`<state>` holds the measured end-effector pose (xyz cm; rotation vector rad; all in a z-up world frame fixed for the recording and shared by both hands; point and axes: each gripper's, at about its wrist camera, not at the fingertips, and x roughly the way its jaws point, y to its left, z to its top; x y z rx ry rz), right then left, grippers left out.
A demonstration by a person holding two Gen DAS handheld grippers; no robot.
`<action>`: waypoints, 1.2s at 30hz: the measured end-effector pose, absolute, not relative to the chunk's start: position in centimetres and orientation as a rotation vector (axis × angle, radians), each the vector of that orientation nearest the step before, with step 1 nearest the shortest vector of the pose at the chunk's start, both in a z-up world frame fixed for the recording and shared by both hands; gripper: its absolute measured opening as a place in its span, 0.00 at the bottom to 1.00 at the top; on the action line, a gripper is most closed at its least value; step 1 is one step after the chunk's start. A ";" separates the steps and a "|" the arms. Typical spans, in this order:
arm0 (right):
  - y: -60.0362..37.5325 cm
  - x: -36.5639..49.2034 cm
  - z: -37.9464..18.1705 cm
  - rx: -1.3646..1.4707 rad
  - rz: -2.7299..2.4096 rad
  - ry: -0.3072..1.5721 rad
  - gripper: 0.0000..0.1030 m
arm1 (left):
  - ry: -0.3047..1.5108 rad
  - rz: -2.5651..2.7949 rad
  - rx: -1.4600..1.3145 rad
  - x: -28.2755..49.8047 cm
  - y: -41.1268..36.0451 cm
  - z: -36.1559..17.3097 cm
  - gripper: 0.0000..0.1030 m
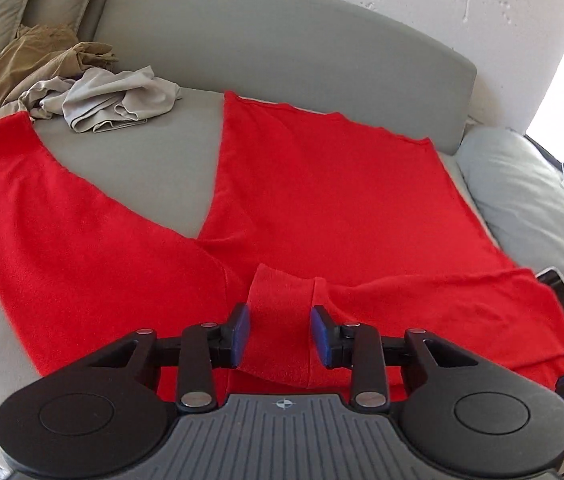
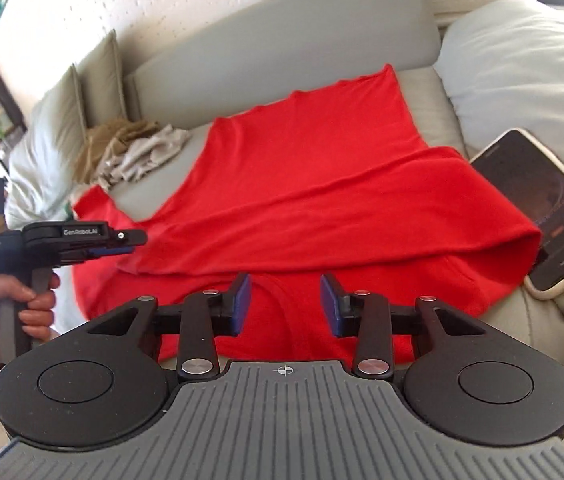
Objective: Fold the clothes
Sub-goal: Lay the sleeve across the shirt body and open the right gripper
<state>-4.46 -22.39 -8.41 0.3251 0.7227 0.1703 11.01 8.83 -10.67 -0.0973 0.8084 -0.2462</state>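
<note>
Red sweater cuff lies between the spread, unclenched left hand-held gripper; right hand-held gripper likewise released.

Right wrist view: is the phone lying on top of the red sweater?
No. The phone lies on the cushion beside the red sweater, whose folded sleeve edge overlaps its corner.

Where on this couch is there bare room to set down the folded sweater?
Bare cushion shows in the wedge between the red sweater's body and outstretched sleeve. The far left is crowded by the pile of clothes; the right by a phone and pillow.
</note>
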 end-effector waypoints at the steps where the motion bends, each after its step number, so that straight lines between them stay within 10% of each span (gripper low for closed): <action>1: -22.4 -4.3 -8.7 0.319 0.167 0.731 0.40 | 0.801 -0.234 -0.072 10.9 8.6 -10.8 0.35; 11: -21.7 -3.8 -10.5 0.252 0.185 0.774 0.45 | 0.810 -0.222 -0.022 12.2 8.3 -11.6 0.34; 16: -21.3 -3.9 -10.5 0.231 0.189 0.775 0.48 | 0.736 -0.213 0.032 11.0 7.3 -11.0 0.06; 23: -21.1 -4.0 -10.5 0.222 0.192 0.777 0.49 | 0.485 -0.210 0.086 7.1 7.0 -8.4 0.06; 36: -20.4 -3.8 -10.3 0.194 0.202 0.785 0.61 | 0.711 -0.083 0.023 9.4 9.5 -10.4 0.16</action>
